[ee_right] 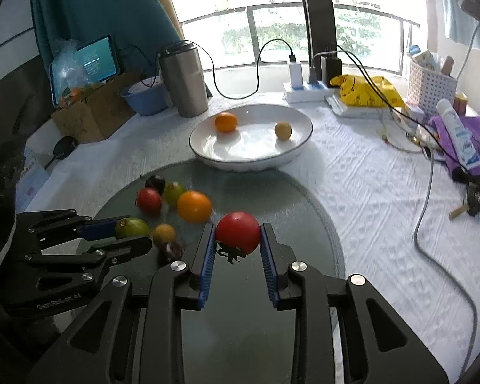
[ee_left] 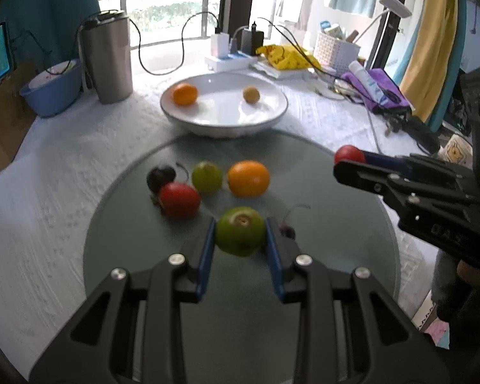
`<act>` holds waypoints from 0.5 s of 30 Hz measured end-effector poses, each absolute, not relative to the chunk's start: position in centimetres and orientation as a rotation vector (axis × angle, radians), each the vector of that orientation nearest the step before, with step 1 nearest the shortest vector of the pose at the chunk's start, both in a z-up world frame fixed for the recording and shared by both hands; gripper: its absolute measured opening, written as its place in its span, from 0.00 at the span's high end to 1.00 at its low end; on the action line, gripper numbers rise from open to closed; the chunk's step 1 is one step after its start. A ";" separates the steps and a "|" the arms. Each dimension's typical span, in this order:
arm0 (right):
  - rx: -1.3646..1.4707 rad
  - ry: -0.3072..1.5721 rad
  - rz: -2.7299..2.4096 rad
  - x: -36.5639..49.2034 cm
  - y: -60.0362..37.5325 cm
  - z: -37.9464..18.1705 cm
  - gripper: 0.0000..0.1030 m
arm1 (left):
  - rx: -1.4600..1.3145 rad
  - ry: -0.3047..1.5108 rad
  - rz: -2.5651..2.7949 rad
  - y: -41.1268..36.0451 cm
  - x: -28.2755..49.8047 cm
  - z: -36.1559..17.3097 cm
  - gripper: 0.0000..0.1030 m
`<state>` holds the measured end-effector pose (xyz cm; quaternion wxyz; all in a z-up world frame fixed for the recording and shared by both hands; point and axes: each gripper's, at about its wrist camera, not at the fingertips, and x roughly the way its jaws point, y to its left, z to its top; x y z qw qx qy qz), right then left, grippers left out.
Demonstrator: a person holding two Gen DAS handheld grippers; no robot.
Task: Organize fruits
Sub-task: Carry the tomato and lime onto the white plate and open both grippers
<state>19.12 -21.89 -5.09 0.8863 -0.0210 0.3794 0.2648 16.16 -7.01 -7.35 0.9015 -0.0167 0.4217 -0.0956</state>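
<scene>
Two grippers loaded: left gripper (ee_left: 240,236) clamps a green round fruit (ee_left: 240,231), right gripper (ee_right: 237,238) clamps a red tomato (ee_right: 237,236). The white shallow bowl (ee_right: 291,156) at the round glass mat's (ee_right: 304,211) far edge holds two fruits, its centre open.

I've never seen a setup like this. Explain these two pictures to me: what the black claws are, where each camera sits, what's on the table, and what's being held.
The black claws are two hand-held grippers; a person holds one in each hand. Each carries a wide-angle camera looking forward along its two blue-padded fingers, so each picture is one gripper's own view.

In the left wrist view, the left gripper is closed on a green fruit. In the right wrist view, the right gripper is closed on a red tomato.

Below them is a round glass disc on a white tablecloth. On the disc lie another tomato, an orange, a second green fruit, a small yellowish fruit and dark cherries.

Behind stands a white bowl, holding a small orange and a tan fruit.
</scene>
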 end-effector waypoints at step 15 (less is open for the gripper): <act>-0.062 0.770 0.537 24.1 -21.1 -3.8 0.71 | -0.048 0.833 -0.195 -5.2 20.6 -5.8 0.69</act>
